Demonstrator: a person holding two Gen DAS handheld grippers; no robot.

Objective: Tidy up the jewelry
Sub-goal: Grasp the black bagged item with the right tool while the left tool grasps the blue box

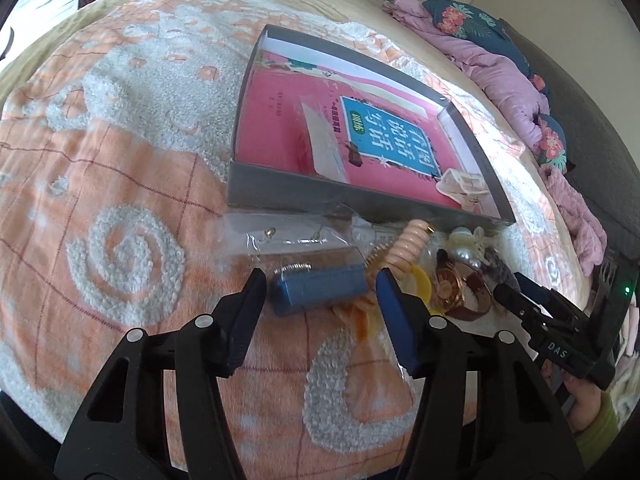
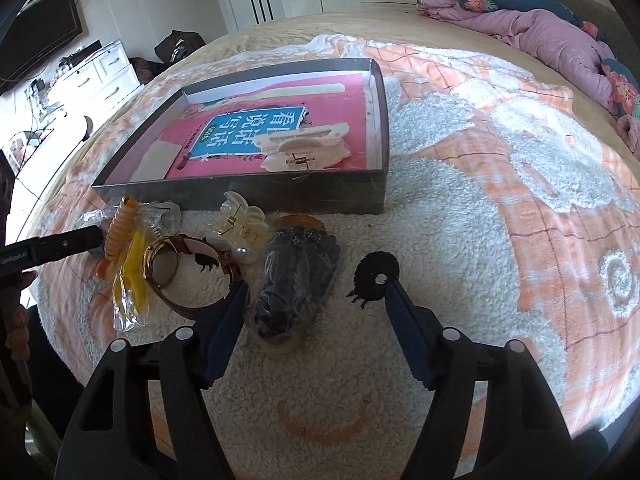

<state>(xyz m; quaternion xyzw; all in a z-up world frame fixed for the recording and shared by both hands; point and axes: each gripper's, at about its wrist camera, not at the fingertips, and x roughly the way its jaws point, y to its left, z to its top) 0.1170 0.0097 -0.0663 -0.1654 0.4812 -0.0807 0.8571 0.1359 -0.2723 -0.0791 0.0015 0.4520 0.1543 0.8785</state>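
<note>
Bedding fills both views: a peach-and-white fleece blanket spread over the bed, with a crumpled pink quilt at its far edge. On the blanket I see a shallow grey box lined with a pink book cover; a cream hair claw lies inside it near the front wall. Just in front of the box the jewelry lies in a loose row. From my left wrist view, the left gripper stands with its fingers parted around a blue clip in a clear plastic bag; neither pad touches the clip. From my right wrist view, the right gripper is likewise released, its fingers straddling a bagged dark beaded item. The left finger sits beside the brown-strapped watch; the right finger's tip touches or overlaps a black disc ornament, I cannot tell which. An orange spiral hair tie lies farther left.
</note>
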